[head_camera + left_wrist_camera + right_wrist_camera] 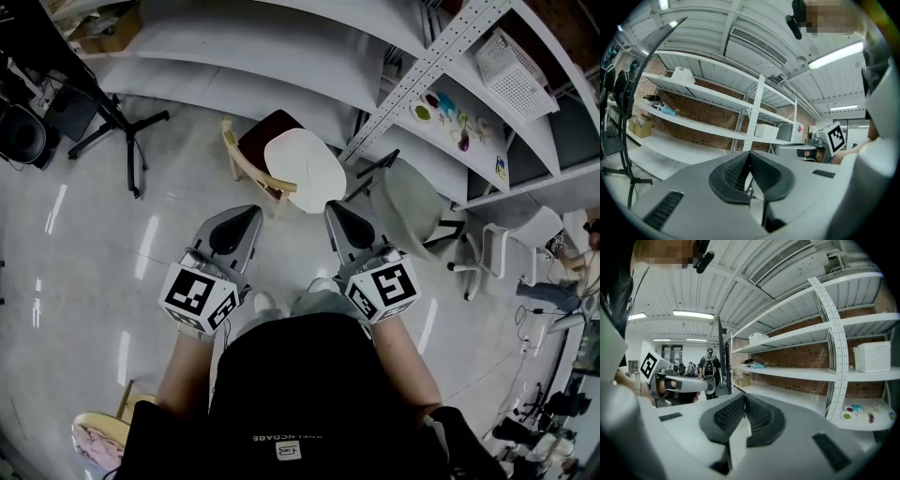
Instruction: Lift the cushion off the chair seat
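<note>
Close above the person's black top (309, 384), the grey left gripper (251, 216) and right gripper (335, 210) are hanging closed and empty, well short of the white oval cushion (305, 169), which seems to be lying untouched on the wooden chair (246, 167), so the whole lift is waiting to be done.

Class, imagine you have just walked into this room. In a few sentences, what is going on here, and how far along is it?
A person stands on the workshop floor holding a two-jaw gripper in each hand. The left gripper and right gripper are both held out towards a wooden chair just ahead, beside the white shelves. A white cushion lies on the chair's dark red seat. Both grippers' jaws are shut with nothing between them, and neither touches the cushion, so it has not yet been lifted.
</note>
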A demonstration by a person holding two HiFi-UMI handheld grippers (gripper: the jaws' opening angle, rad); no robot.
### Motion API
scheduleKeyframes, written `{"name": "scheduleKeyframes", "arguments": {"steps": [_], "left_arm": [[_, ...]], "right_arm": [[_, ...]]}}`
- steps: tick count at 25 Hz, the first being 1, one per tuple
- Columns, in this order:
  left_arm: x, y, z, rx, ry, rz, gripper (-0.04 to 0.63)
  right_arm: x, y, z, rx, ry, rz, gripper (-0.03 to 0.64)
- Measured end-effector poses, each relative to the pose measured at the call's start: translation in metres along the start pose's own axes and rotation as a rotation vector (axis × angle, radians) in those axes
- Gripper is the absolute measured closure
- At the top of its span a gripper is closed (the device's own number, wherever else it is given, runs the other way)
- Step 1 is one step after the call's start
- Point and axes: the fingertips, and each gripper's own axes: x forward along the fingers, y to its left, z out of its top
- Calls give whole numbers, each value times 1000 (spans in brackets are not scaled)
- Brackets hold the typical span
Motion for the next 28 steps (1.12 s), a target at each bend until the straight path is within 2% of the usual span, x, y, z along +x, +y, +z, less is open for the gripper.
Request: {"name": "scheduleKeyframes", "arguments": {"steps": [4,13,21,28], "left_arm": [[4,4,-4,0,1,12,583],[34,23,-12,-32,22,86,581],[95,50,-4,-41,35,195,583],[156,58,2,-43,69,260,583]], "right_arm": [[5,-2,-7,1,44,18,606],[32,-31,-23,16,52,102,606],[75,-93,-23,10,52,209,607],[105,-158,-13,61,34,286,607]]}}
